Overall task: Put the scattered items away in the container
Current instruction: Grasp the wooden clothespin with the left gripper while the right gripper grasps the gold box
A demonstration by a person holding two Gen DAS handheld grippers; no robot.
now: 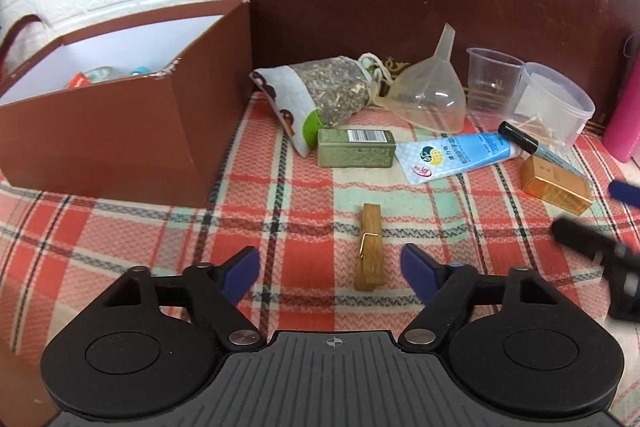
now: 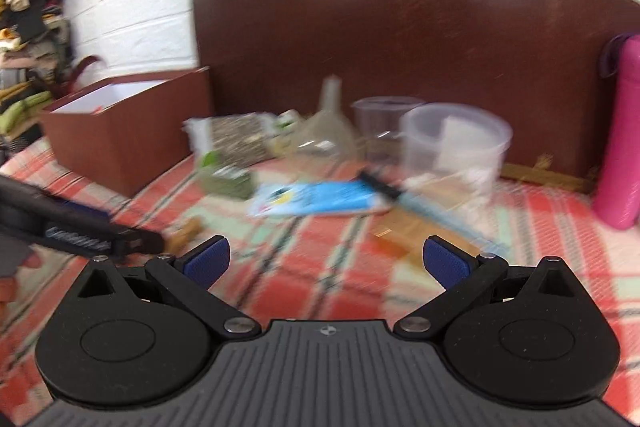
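The left gripper [image 1: 330,265] has its jaws spread wide around a small wooden clothespin [image 1: 370,247] on the red plaid cloth [image 1: 120,235]. The right gripper [image 2: 326,265] is also spread, holding nothing. The brown cardboard box [image 1: 120,131] stands well apart.

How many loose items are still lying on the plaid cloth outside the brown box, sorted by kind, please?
Clear plastic vessels: 3 (funnel, cup, tub)
Small boxes: 2 (green box, gold box)
Tubes and pens: 2 (blue tube, pen)
Fabric pouch: 1
Wooden clothespin: 1
Total: 9
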